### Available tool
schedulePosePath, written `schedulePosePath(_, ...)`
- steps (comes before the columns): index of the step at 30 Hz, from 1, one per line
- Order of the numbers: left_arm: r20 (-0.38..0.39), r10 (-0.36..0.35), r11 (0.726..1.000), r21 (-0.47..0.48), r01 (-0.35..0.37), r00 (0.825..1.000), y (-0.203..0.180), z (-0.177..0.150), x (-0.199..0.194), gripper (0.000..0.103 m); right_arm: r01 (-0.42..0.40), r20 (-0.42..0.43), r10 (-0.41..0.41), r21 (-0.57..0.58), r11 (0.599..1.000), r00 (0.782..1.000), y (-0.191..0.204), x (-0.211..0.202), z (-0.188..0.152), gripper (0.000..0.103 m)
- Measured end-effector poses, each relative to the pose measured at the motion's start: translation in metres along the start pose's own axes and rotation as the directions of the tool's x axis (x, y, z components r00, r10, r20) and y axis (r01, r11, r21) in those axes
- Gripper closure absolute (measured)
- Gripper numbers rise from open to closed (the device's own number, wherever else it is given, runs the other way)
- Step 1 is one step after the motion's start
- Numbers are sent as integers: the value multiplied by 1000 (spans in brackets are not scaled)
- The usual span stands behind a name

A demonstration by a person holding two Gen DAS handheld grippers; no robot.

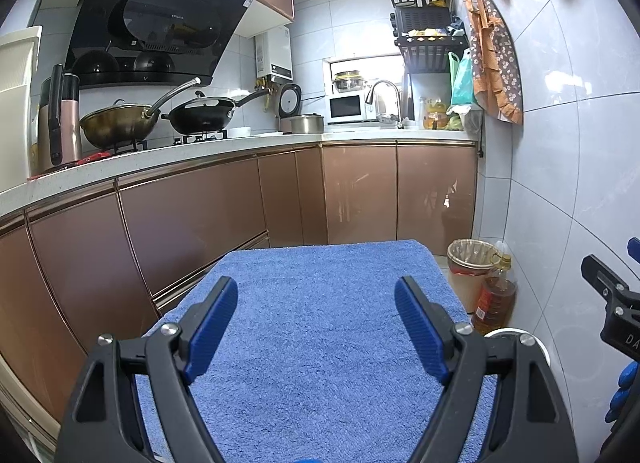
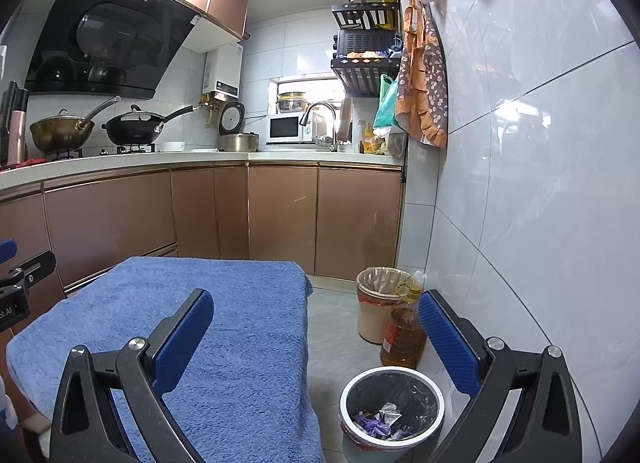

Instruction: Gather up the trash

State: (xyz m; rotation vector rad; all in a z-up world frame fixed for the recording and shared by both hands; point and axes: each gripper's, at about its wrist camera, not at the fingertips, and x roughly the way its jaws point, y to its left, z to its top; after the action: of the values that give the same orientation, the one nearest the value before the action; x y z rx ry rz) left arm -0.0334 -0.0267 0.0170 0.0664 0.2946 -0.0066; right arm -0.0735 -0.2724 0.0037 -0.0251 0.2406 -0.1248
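With both sets of fingers spread wide and holding nothing, the left gripper and right gripper hover over a table draped in a blue towel in a narrow kitchen. Collected trash, crumpled wrappers in purple and white, lies at the bottom of a white-rimmed bin with a dark liner on the floor just beside the table's right edge, seen between the right gripper's fingers. Behind that bin stand a bottle of amber cooking oil and, farther back, a second bin with a clear liner, both close to the tiled wall. The towel's surface shows nothing on it in either view. Brown cabinets run along the left and far sides under a pale countertop carrying two woks on a gas hob, a rice cooker, a steel pot, a microwave and a sink tap. A black range hood hangs above the hob, and an orange patterned apron hangs on the right wall below a black rack.
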Motion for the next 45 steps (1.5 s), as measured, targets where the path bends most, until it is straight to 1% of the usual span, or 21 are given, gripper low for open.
schedulePosePath(14,0,-6,1000,-9,6,1000,-3,-4,1,23,4,2,-4,-6,1000,1000,-3,1,1,0)
schedulePosePath(22,6,-2,1000,-12,2,1000,-7,-6,-3,23,22,24,-21,-34,999,999,-7,-3,1,0)
schedulePosePath(28,4,-3,1000,-8,3,1000,-12,-7,-4,23,28,29,-27,-31,999,999,-10,-5,1,0)
schedulePosePath(45,3,-1,1000,-8,1,1000,-18,-10,-5,23,27,22,-26,-35,999,999,-10,-3,-1,0)
